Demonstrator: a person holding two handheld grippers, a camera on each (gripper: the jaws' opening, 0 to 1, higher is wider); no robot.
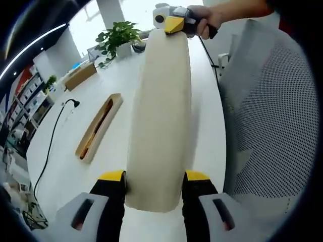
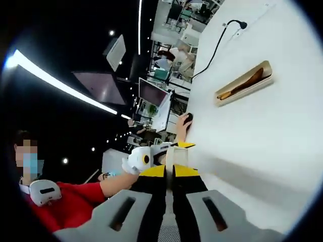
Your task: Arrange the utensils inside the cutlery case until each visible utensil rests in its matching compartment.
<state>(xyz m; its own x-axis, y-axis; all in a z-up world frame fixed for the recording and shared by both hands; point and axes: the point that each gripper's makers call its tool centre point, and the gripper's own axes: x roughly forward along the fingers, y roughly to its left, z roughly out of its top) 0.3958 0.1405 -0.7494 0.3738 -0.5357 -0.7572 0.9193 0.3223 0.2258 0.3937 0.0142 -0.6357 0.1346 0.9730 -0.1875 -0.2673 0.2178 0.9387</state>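
Two grippers hold one long cream-coloured case lid (image 1: 160, 116) between them above the white tabletop (image 1: 75, 151).

In the left gripper view, the left gripper (image 1: 154, 182) has its yellow-tipped jaws pressed against the two sides of the lid's near end, clamping it. The lid runs away from the camera to the right gripper (image 1: 174, 24), which a person's hand (image 1: 202, 21) holds at the far end; its yellow tip meets the lid, but how the jaws sit there is hard to make out. To the left of the lid, well apart from it, the open cutlery case tray (image 1: 99, 128) lies flat on the tabletop with a dark wooden utensil (image 1: 101, 123) inside; which kind of utensil it is cannot be told. A black cable (image 1: 50, 146) trails across the tabletop, a potted plant (image 1: 118, 38) stands at the far end, and a mesh chair back (image 1: 272, 116) is cut off at the right.

In the right gripper view, the right gripper (image 2: 170, 174) has its jaws closed on the thin edge of the lid, seen end-on. The tray lies on the tabletop with its brown utensil, partly hidden by the tray wall.
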